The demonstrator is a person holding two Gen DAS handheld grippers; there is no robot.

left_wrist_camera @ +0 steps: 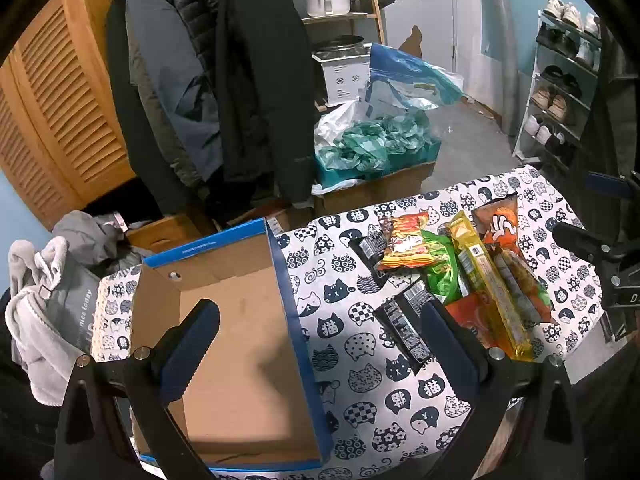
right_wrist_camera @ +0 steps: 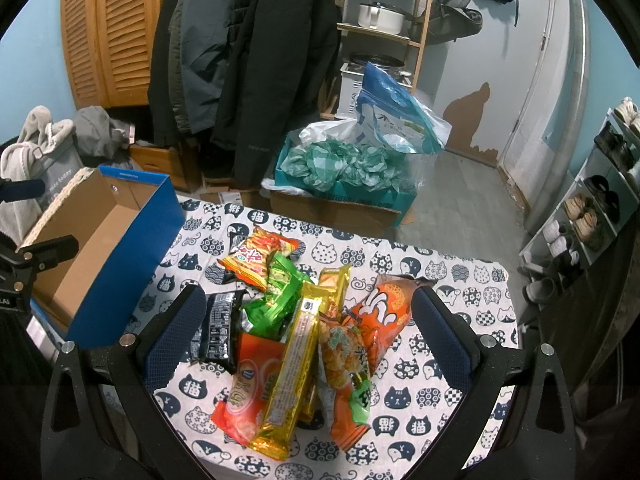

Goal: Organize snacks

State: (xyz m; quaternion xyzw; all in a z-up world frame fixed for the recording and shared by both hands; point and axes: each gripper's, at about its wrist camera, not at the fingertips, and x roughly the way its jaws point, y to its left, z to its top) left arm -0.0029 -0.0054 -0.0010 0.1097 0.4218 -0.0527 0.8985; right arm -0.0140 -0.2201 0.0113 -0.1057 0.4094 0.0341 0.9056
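Right gripper point(right_wrist_camera: 306, 334) wide apart just above snack pile point(right_wrist_camera: 296, 340).

The tablecloth point(right_wrist_camera: 420, 276) is white with navy cat faces — checks, flowers, waves. The box point(left_wrist_camera: 240, 340) is blue outside, plain brown card inside. Snacks: a long yellow pack point(right_wrist_camera: 292, 372), a green bag point(right_wrist_camera: 276, 300), an orange bag point(right_wrist_camera: 384, 312) with white marks, a black packet point(right_wrist_camera: 218, 328) — all glossy.

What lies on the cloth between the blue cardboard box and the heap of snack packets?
Only bare cat-print tablecloth: the open blue cardboard box and snack pile sit apart, clearest in the left wrist view.
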